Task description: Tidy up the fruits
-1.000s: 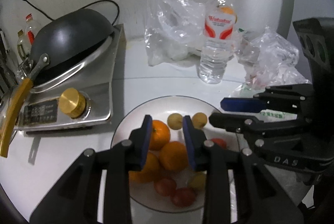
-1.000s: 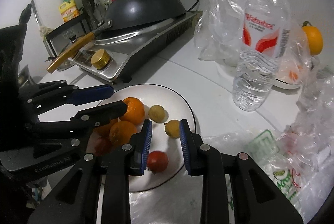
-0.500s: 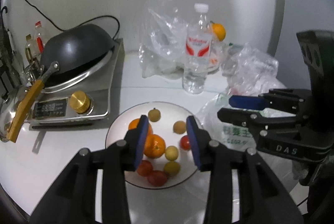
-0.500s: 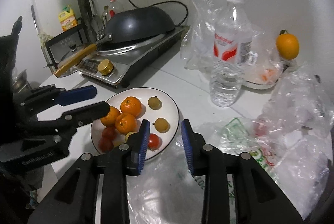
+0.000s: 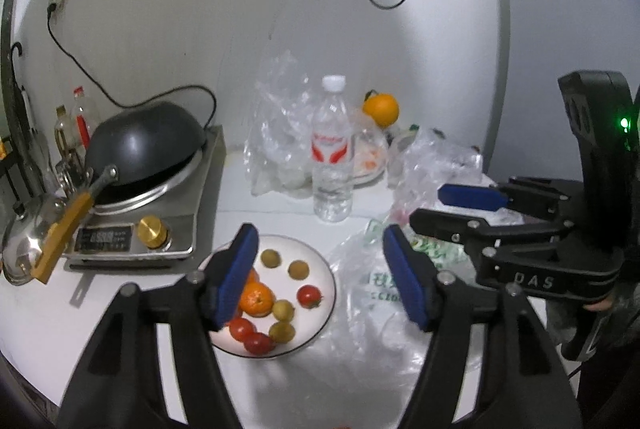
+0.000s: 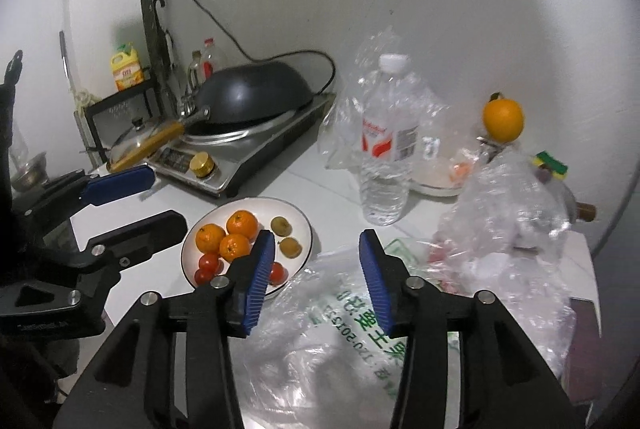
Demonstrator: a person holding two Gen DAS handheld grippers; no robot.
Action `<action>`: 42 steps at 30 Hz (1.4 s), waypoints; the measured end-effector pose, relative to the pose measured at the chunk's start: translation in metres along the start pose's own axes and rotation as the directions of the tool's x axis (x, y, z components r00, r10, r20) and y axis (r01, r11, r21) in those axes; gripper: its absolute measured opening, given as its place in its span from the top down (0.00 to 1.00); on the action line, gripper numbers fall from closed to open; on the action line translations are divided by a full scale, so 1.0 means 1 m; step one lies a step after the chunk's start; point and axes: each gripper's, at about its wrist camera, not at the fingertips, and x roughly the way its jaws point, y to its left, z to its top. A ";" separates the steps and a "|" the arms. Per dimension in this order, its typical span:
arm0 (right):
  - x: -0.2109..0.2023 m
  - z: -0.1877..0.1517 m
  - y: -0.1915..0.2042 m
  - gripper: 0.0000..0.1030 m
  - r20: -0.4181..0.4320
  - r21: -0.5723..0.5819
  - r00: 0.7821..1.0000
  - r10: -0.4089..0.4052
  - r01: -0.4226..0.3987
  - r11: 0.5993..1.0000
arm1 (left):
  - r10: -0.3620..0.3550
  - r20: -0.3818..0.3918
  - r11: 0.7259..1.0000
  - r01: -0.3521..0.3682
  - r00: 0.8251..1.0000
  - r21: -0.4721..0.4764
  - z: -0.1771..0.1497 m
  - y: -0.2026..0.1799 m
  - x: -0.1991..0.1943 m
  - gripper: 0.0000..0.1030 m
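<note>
A white plate (image 5: 316, 321) on the counter holds oranges (image 5: 256, 299), red tomatoes (image 5: 309, 296) and small yellow-green fruits (image 5: 298, 269). The right wrist view shows the same plate (image 6: 264, 205), its oranges (image 6: 240, 223) and its tomatoes (image 6: 208, 263). One more orange (image 6: 503, 120) sits at the back by the wall. My left gripper (image 5: 320, 235) hangs above and in front of the plate, jaws opening, nothing between them. My right gripper (image 6: 316, 239) hovers over a printed plastic bag (image 6: 352, 313), jaws opening and empty.
A water bottle (image 5: 332, 157) stands behind the plate among crumpled clear bags (image 5: 280, 133). An induction cooker (image 5: 168, 225) with a black wok (image 5: 144, 141) fills the left side. More clear bags (image 6: 516, 209) lie at the right. Bottles and a rack stand far left.
Both grippers have drawn back and up from the plate, so more of the counter and wall shows. Both sets of jaws have widened from nearly shut.
</note>
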 end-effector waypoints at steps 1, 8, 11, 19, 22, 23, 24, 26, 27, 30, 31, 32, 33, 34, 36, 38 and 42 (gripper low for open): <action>-0.007 0.001 -0.001 0.54 0.015 0.002 1.000 -0.007 0.007 1.000 | 0.005 0.011 1.000 -0.005 1.000 -0.005 0.002 -0.002 -0.004 0.31; -0.048 0.013 -0.004 0.40 0.111 0.005 0.993 -0.048 0.047 0.999 | 0.070 0.126 0.996 -0.062 0.990 -0.060 0.017 -0.010 -0.034 0.10; -0.064 0.018 -0.006 0.39 0.147 0.022 0.987 -0.061 0.058 0.998 | 0.116 0.162 0.992 -0.106 0.980 -0.072 0.021 -0.012 -0.044 0.10; -0.092 0.030 -0.008 0.37 0.219 0.019 0.974 -0.062 0.060 0.998 | 0.226 0.236 0.971 -0.199 0.945 -0.131 0.036 -0.012 -0.066 0.08; -0.102 0.038 -0.008 0.37 0.253 0.019 0.965 -0.074 0.072 0.997 | 0.233 0.258 0.971 -0.209 0.938 -0.118 0.043 -0.016 -0.076 0.08; -0.108 0.041 -0.008 0.36 0.267 0.016 0.960 -0.084 0.083 0.996 | 0.238 0.268 0.970 -0.212 0.934 -0.121 0.045 -0.016 -0.079 0.08; -0.111 0.043 -0.008 0.36 0.277 0.014 0.957 -0.091 0.090 0.996 | 0.241 0.277 0.969 -0.214 0.930 -0.124 0.047 -0.017 -0.083 0.08; -0.120 0.048 -0.008 0.34 0.308 0.009 0.947 -0.087 0.089 0.996 | 0.269 0.310 0.962 -0.236 0.912 -0.139 0.050 -0.018 -0.091 0.08; -0.124 0.051 -0.008 0.31 0.319 0.006 0.944 -0.084 0.087 0.996 | 0.287 0.328 0.957 -0.254 0.900 -0.143 0.051 -0.019 -0.094 0.08; -0.132 0.055 -0.005 0.31 0.339 -0.013 0.936 -0.096 0.106 0.994 | 0.302 0.359 0.953 -0.270 0.883 -0.137 0.055 -0.023 -0.102 0.02; -0.133 0.056 -0.004 0.31 0.344 -0.019 0.934 -0.100 0.113 0.993 | 0.298 0.365 0.954 -0.267 0.882 -0.134 0.055 -0.025 -0.104 0.01; -0.134 0.056 -0.004 0.31 0.346 -0.021 0.932 -0.104 0.119 0.993 | 0.294 0.373 0.956 -0.264 0.880 -0.131 0.055 -0.026 -0.106 0.01; -0.134 0.057 -0.003 0.31 0.349 -0.025 0.931 -0.110 0.126 0.992 | 0.294 0.377 0.956 -0.265 0.878 -0.128 0.055 -0.027 -0.107 0.01; -0.135 0.056 -0.003 0.31 0.353 -0.029 0.929 -0.110 0.129 0.991 | 0.294 0.382 0.956 -0.266 0.876 -0.126 0.055 -0.027 -0.108 0.01; -0.137 0.055 -0.003 0.31 0.361 -0.033 0.926 -0.107 0.127 0.991 | 0.298 0.387 0.955 -0.271 0.873 -0.124 0.055 -0.028 -0.109 0.01; -0.138 0.054 -0.003 0.31 0.365 -0.027 0.924 -0.112 0.130 0.991 | 0.293 0.382 0.956 -0.269 0.876 -0.116 0.055 -0.028 -0.107 0.01; -0.138 0.053 -0.003 0.31 0.365 -0.022 0.922 -0.125 0.143 0.989 | 0.292 0.392 0.956 -0.268 0.873 -0.115 0.056 -0.029 -0.110 0.01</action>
